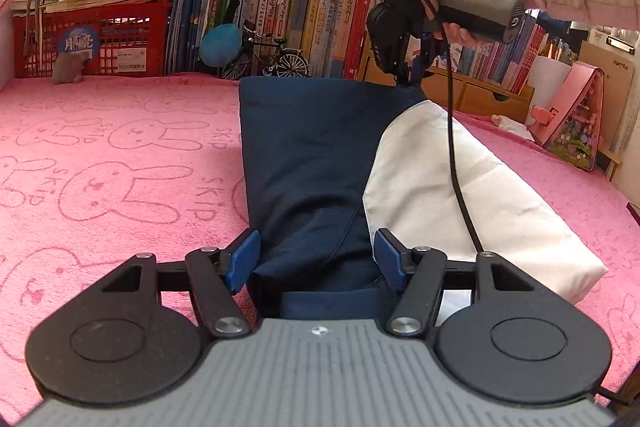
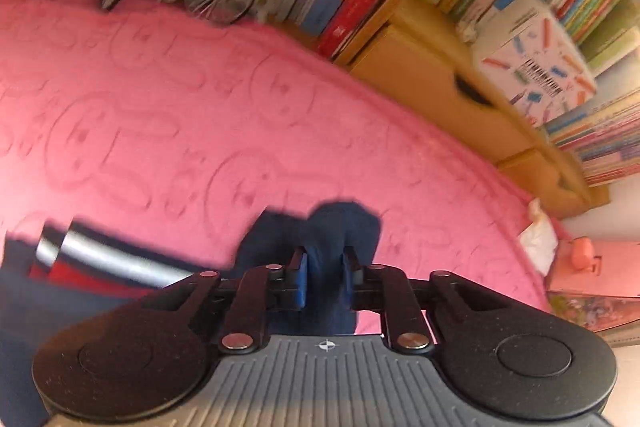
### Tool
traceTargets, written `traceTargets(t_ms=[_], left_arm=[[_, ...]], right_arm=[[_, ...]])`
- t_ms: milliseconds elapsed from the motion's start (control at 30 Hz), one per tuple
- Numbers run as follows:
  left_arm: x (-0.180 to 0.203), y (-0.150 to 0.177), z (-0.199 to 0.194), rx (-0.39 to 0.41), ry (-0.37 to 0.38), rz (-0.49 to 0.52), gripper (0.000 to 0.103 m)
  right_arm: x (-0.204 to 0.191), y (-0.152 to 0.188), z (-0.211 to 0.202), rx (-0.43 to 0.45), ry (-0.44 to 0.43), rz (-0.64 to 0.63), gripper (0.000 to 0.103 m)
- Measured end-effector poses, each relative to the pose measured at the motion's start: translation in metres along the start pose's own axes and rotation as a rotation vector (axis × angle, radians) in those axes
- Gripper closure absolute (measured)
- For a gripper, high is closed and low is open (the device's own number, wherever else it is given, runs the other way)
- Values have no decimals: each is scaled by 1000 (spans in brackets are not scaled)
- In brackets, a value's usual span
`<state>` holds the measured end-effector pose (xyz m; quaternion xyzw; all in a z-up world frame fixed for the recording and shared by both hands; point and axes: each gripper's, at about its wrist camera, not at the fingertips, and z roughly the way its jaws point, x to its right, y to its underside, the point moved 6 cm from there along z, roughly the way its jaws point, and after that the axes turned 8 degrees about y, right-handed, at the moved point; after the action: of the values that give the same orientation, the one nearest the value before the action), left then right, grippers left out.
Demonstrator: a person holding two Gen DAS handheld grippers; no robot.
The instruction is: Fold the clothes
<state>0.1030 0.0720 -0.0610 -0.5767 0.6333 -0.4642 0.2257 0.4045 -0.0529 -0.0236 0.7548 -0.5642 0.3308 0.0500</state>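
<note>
Navy blue cloth garment (image 1: 304,155) lies on the pink towel-like cover with embossed rabbit outlines (image 1: 100,155), stretched lengthwise from the near edge of the left wrist view toward the bookshelf. A white fabric panel (image 1: 460,195) lies along its right side, touching it. Left gripper (image 1: 316,261): its blue-padded fingers (image 1: 242,259) stand apart on either side of the garment's near end; the cloth fills the gap between them, and the left pad sits against the fabric's edge, but whether the pads press on it I cannot tell. Right gripper (image 2: 325,273): jaws drawn in close and clamped on a bunched fold of the same navy cloth, which bulges up past the blue pads; view is motion-blurred. In the left wrist view the right gripper shows at the garment's far right corner, held by a hand (image 1: 452,27) in a pink knitted cuff and pale padded sleeve, with a black cable (image 1: 454,155) trailing down across the white panel. A red, white and navy striped part (image 2: 100,259) of cloth shows at lower left in the right wrist view. Background: row of upright books (image 1: 304,19), red plastic crate (image 1: 92,43) under stacked papers, small model bicycle (image 1: 268,59), blue plush toy (image 1: 220,43), wooden drawer unit (image 1: 492,95).
</note>
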Motion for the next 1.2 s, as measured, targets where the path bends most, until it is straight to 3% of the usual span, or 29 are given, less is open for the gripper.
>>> traceTargets(t_ms=[100,233,267,367,467,533,600,733,867,1000,1200], left_arm=[[-1,0,0,-2,13,-13,41],[-7,-3,-1,-27,44,-30,38],[-8,-4,-3,-38,48,-32,37],[-6,-14,-14,-56,34,-28,36],[7,-21,-29,-58,61,9,16],[18,-22,-39,-72,74,31,11],[28,-21,-45,-83,61,57,1],[45,-15,-46,-116,8,91,0],[62,-7,-38,-171,-41,113,0],[73,1,-30,-218,-59,105,0],[80,7,-25,-251,-76,92,0]], right_arm=[[25,-14,-3,61,-78,200,85],[72,-2,-41,336,-119,264,83],[83,7,-53,386,-143,261,73],[116,59,-84,473,-231,244,49],[131,130,-110,546,-272,157,36],[132,185,-121,589,-285,104,26],[127,238,-129,621,-297,54,20],[105,333,-137,636,-368,37,6],[70,385,-134,692,-370,37,2],[42,399,-120,678,-450,135,1],[29,387,-114,678,-488,189,1]])
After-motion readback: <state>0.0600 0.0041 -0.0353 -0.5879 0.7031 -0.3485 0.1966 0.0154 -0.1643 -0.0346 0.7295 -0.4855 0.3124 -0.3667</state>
